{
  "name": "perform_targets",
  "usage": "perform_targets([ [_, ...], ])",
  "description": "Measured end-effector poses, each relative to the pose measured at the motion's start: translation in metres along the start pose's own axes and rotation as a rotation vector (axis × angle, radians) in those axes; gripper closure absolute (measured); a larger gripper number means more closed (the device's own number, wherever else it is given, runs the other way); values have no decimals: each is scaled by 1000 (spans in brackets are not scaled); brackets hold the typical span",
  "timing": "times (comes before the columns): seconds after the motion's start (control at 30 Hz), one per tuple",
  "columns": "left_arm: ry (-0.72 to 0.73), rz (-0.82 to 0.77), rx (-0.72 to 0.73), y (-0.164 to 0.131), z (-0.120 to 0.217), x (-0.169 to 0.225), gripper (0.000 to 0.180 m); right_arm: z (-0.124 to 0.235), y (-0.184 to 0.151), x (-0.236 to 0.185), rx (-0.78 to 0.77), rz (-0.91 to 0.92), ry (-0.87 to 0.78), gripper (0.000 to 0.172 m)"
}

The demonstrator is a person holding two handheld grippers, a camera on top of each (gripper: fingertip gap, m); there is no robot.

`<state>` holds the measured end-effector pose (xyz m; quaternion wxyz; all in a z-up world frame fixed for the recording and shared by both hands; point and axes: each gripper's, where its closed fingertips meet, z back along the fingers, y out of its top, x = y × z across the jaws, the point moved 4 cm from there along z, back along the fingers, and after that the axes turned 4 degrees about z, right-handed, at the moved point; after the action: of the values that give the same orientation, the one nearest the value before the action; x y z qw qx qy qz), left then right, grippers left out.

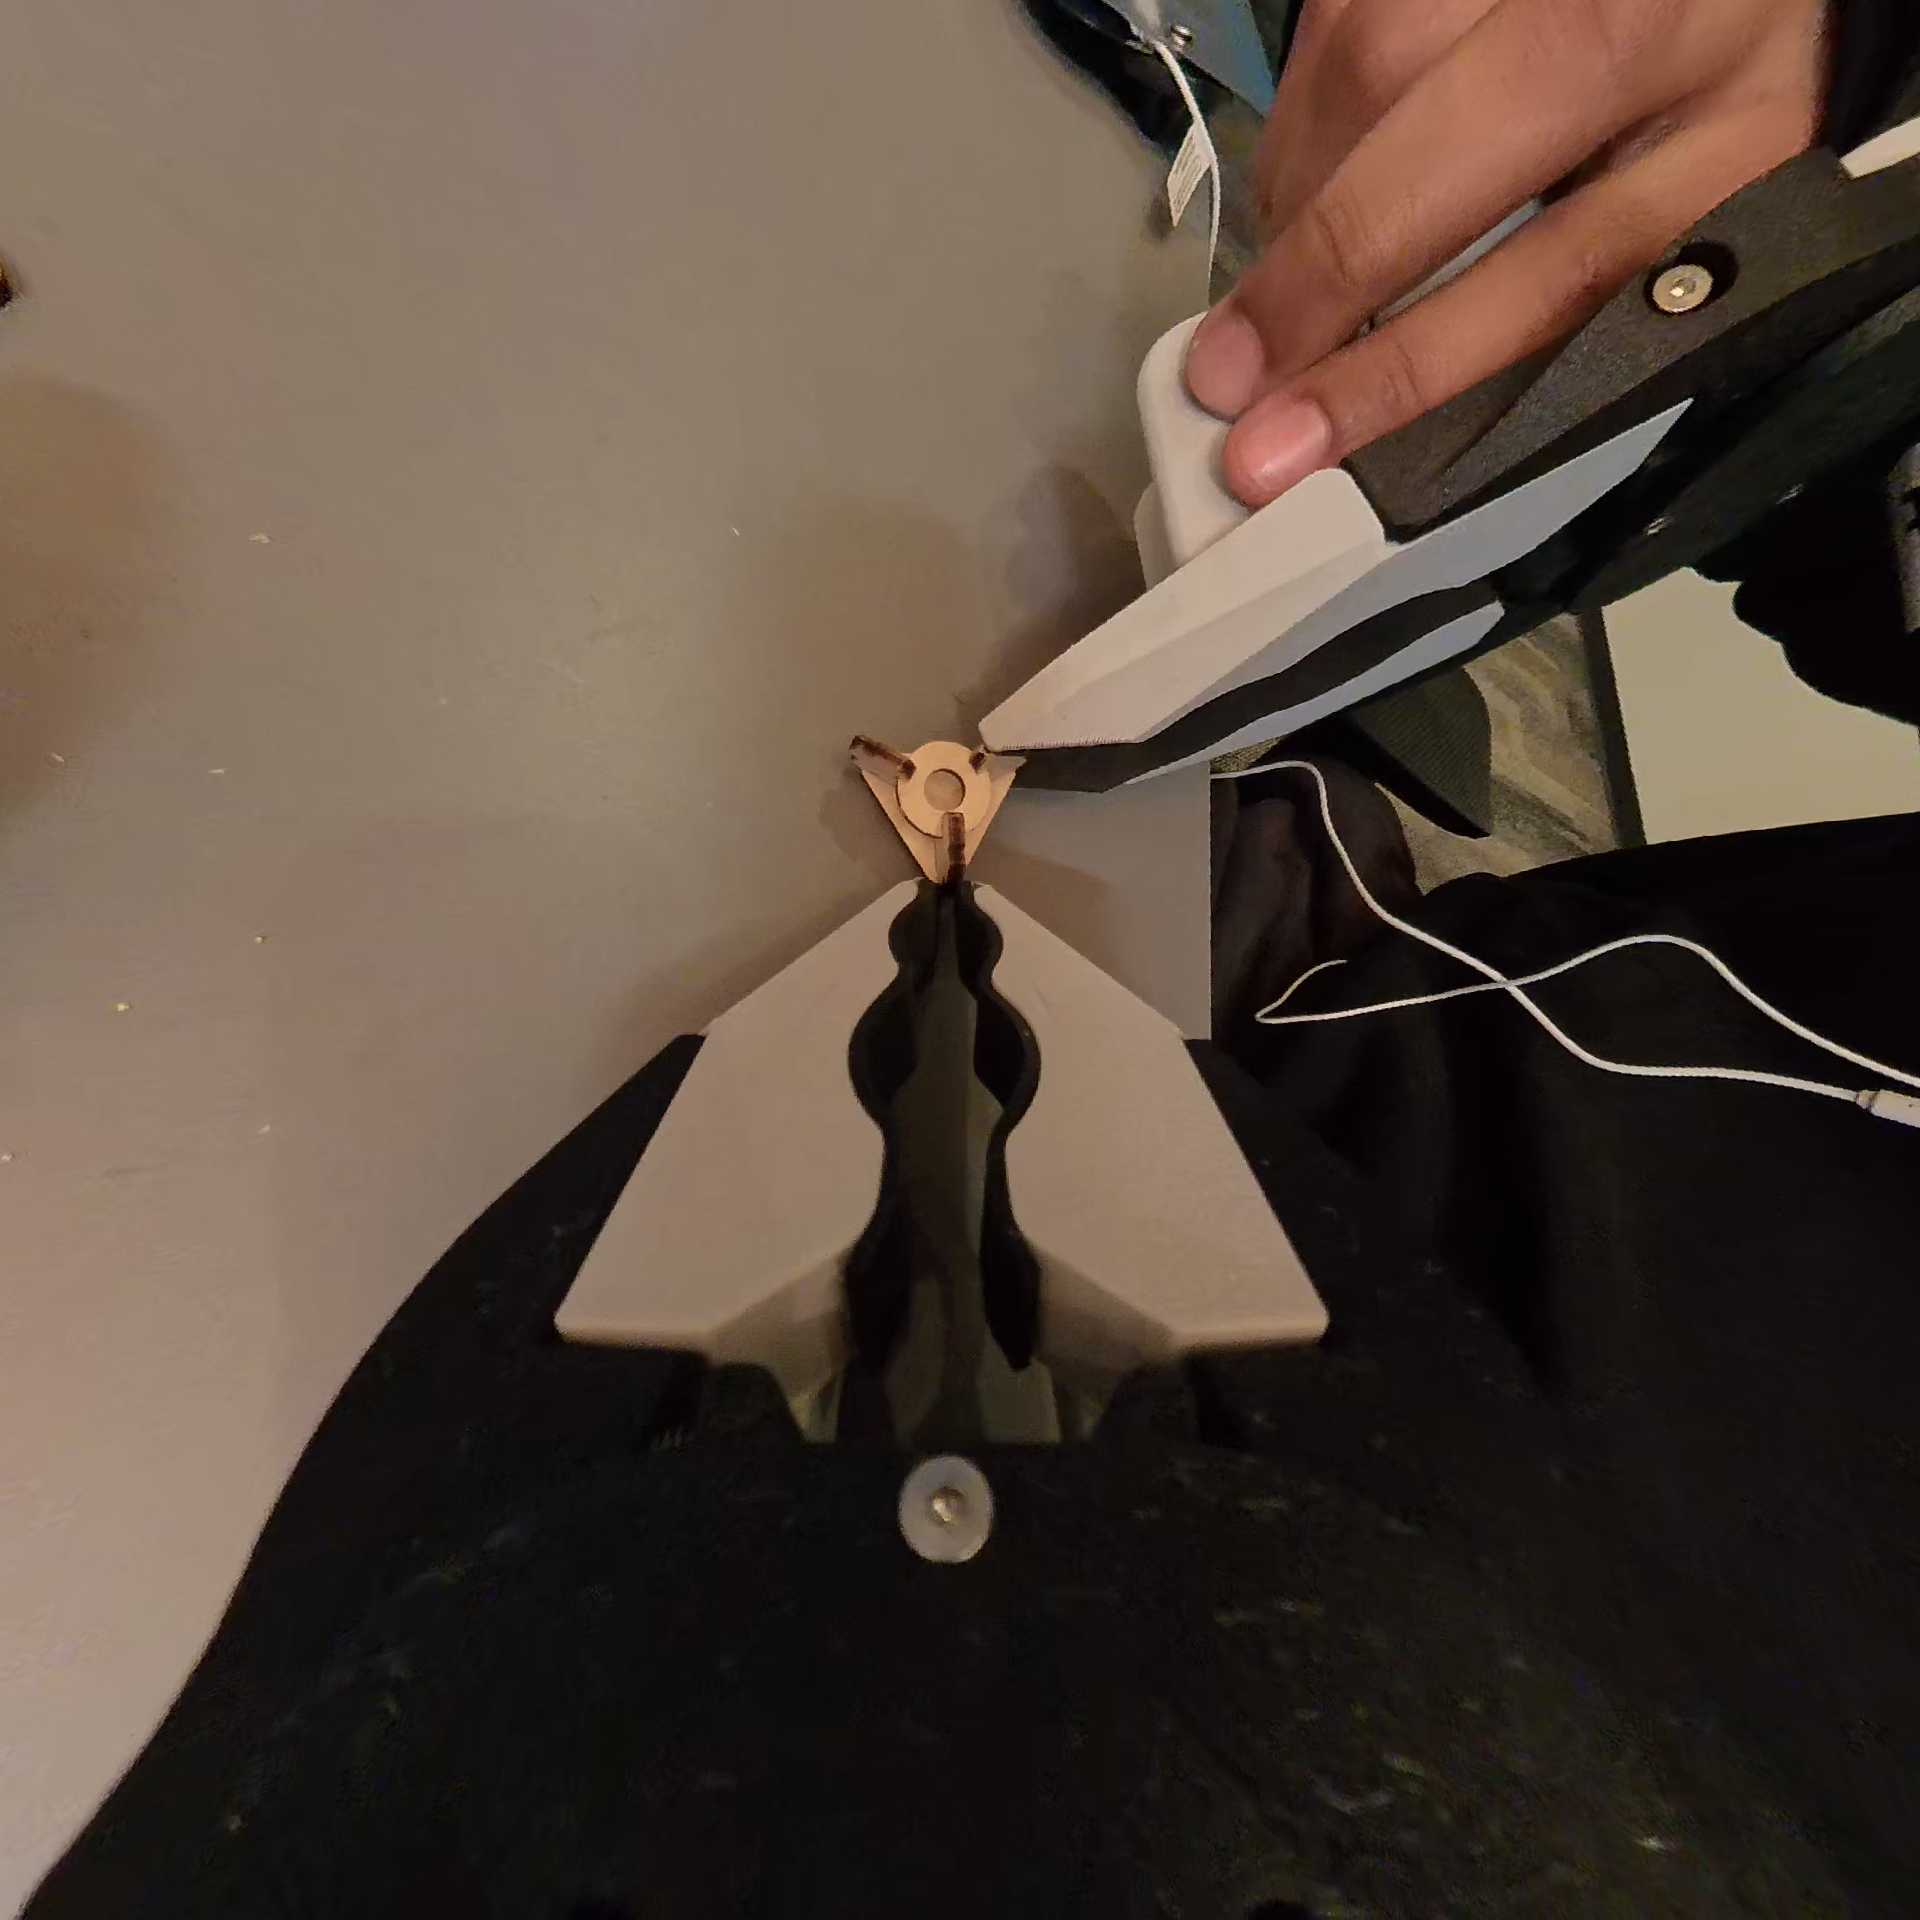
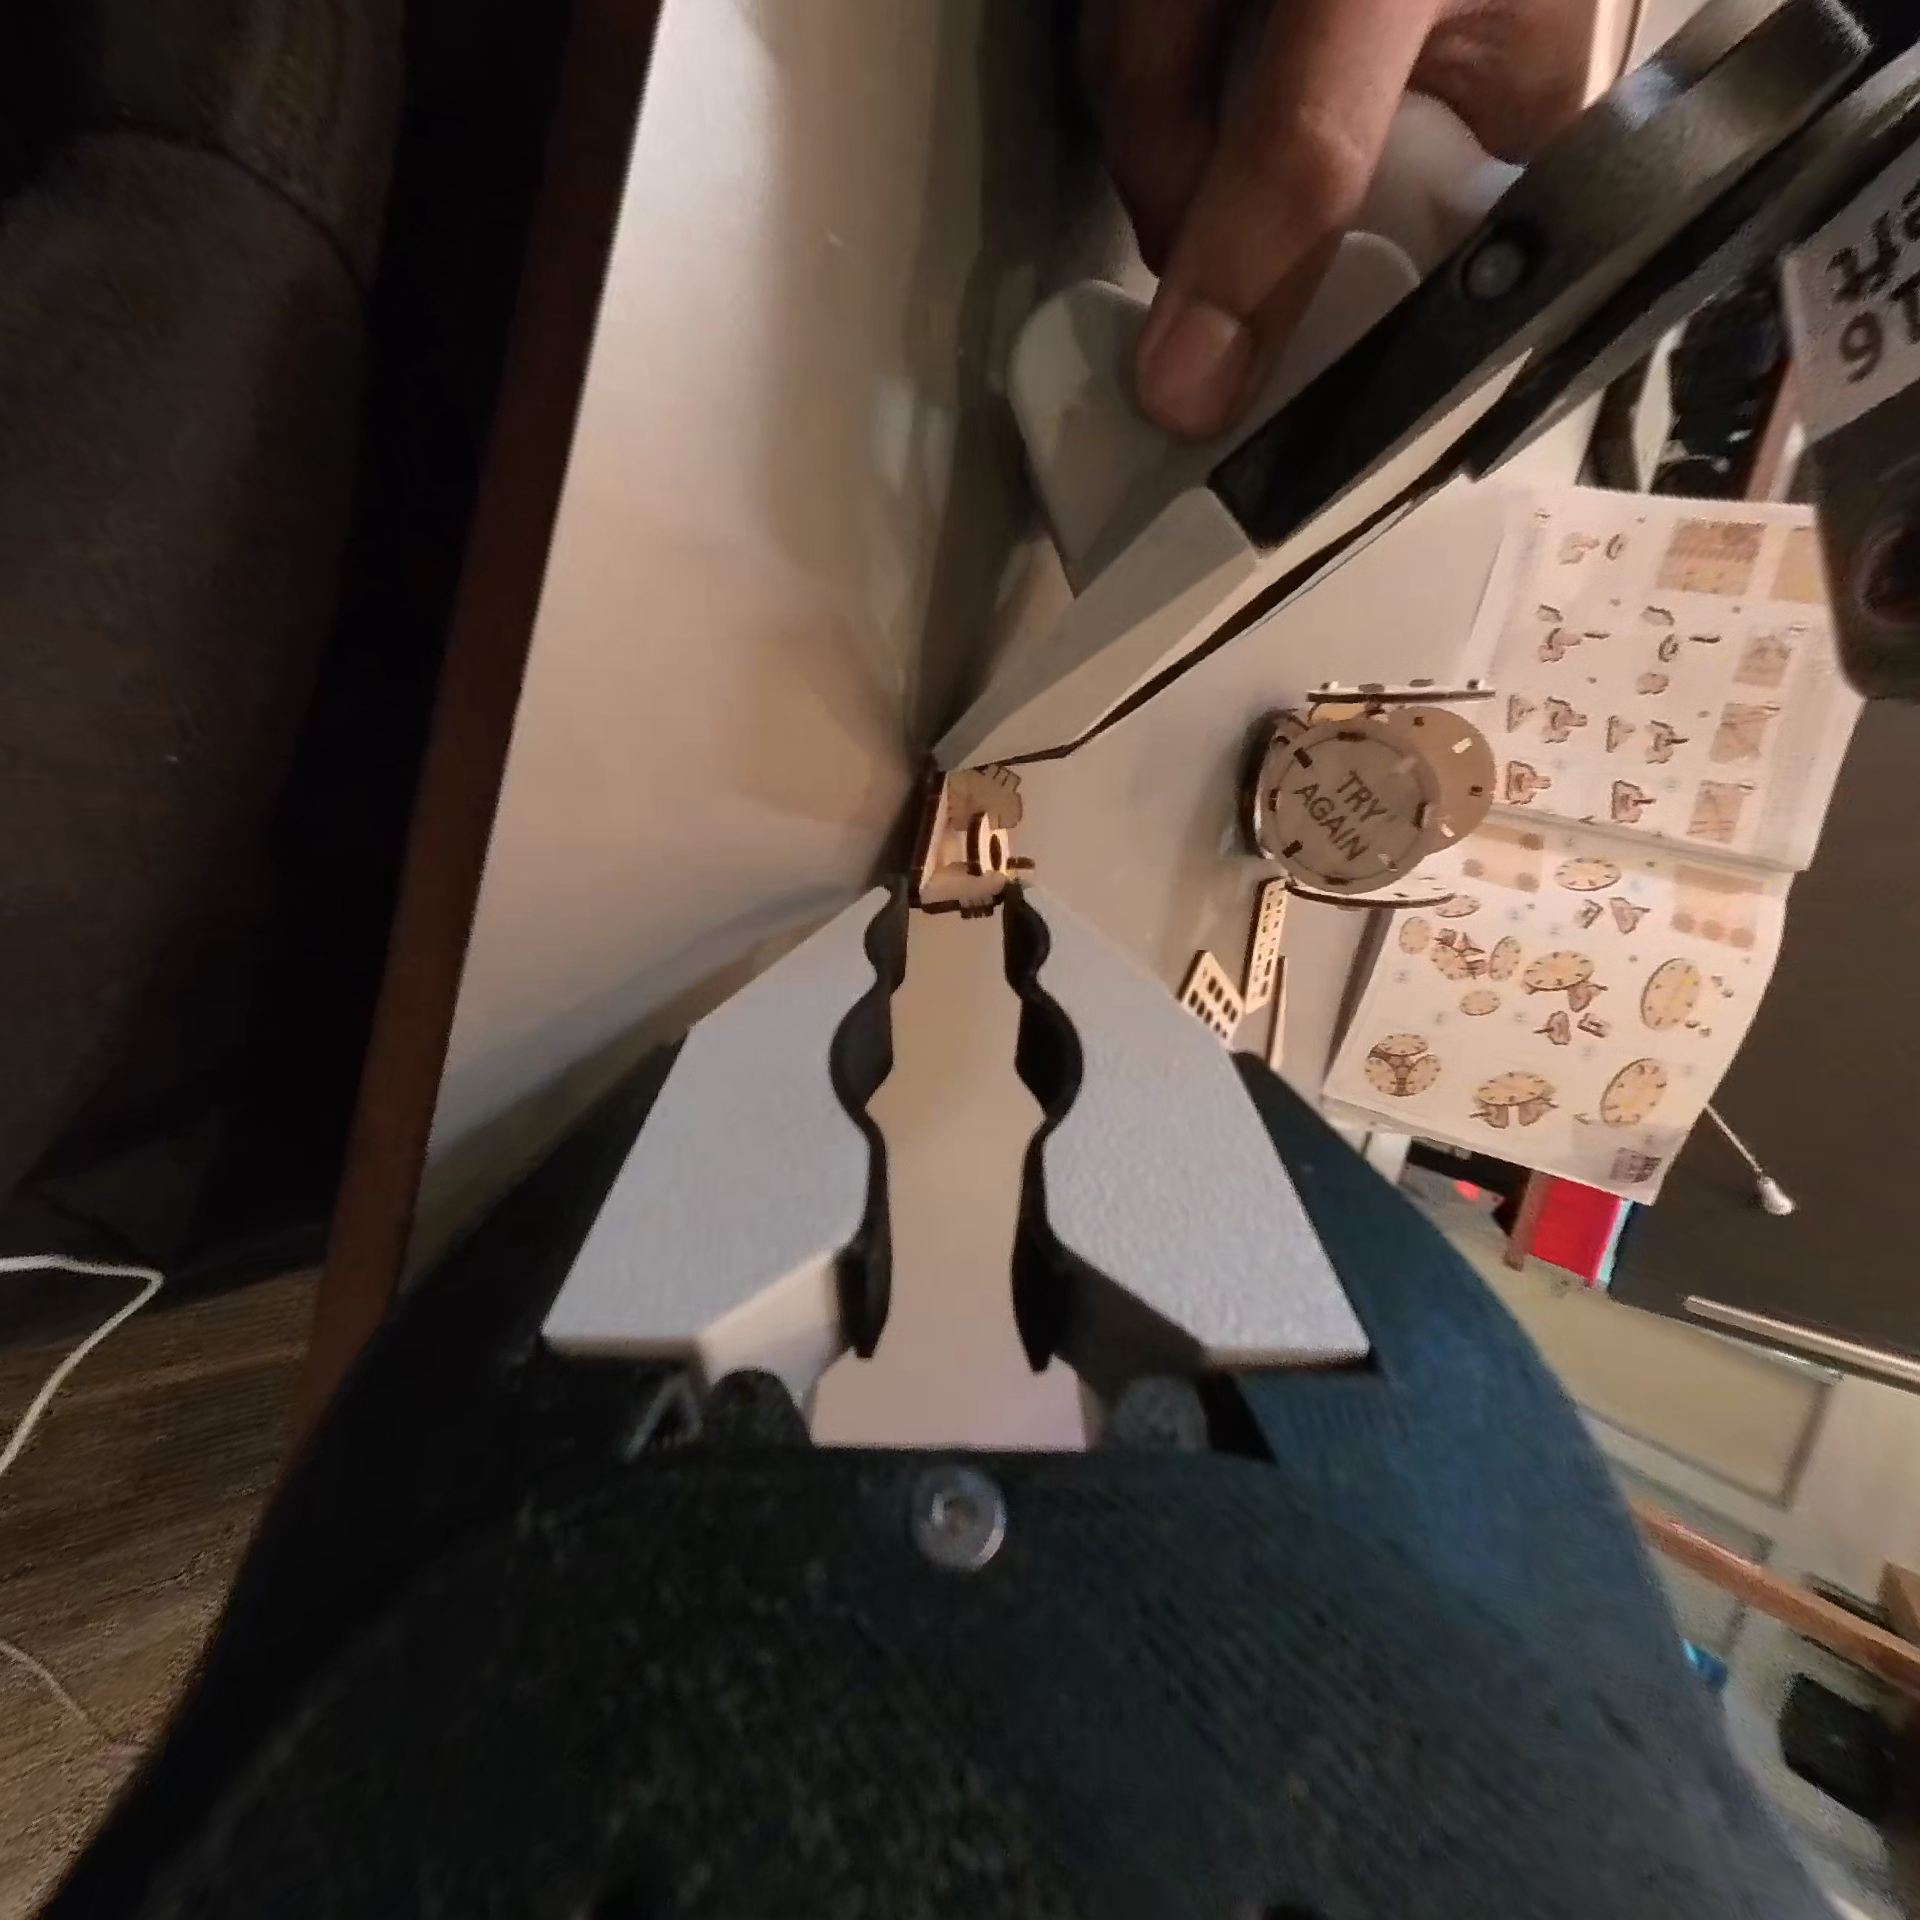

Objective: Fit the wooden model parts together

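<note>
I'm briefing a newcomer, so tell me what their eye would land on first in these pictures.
First, the small wooden triangle piece at the centre of the left wrist view: the left gripper clamps its lower tab in closed jaws, and the right gripper meets its right corner. In the right wrist view, a round wooden drum model stands at right beside an illustrated instruction sheet.

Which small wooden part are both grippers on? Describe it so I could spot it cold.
On the pale grey tabletop, look where the left gripper and the right gripper meet tip to tip. Between them sits a small light-wood triangular plate topped by a holed ring, with three dark-edged tabs; unlike the round wooden drum, it is flat and three-cornered.
</note>
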<state>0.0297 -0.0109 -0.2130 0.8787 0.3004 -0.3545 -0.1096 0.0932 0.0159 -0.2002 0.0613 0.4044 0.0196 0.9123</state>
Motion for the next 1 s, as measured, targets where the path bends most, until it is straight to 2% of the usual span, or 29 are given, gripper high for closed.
perform_targets([
  [0.23, 56, -48, -7, 0, -2, 0, 180, 0, 2, -3, -31, 44, 45, 155],
  [0.3, 84, -60, 0, 1, -1, -1, 180, 1, 2, -5, -41, 51, 48, 163],
  [0.4, 93, -73, -6, 1, -2, -1, 180, 1, 3, -6, -57, 73, 21, 164],
  [0.6, 80, -72, -9, 0, -2, 0, 180, 1, 1, -8, -62, 35, -8, 162],
  [0.7, 76, -81, -17, 0, -3, 1, 180, -1, 0, -9, -64, 19, -5, 153],
  [1.0, 76, -79, -15, 0, -3, 1, 180, -3, -1, -8, -61, 16, 21, 155],
])
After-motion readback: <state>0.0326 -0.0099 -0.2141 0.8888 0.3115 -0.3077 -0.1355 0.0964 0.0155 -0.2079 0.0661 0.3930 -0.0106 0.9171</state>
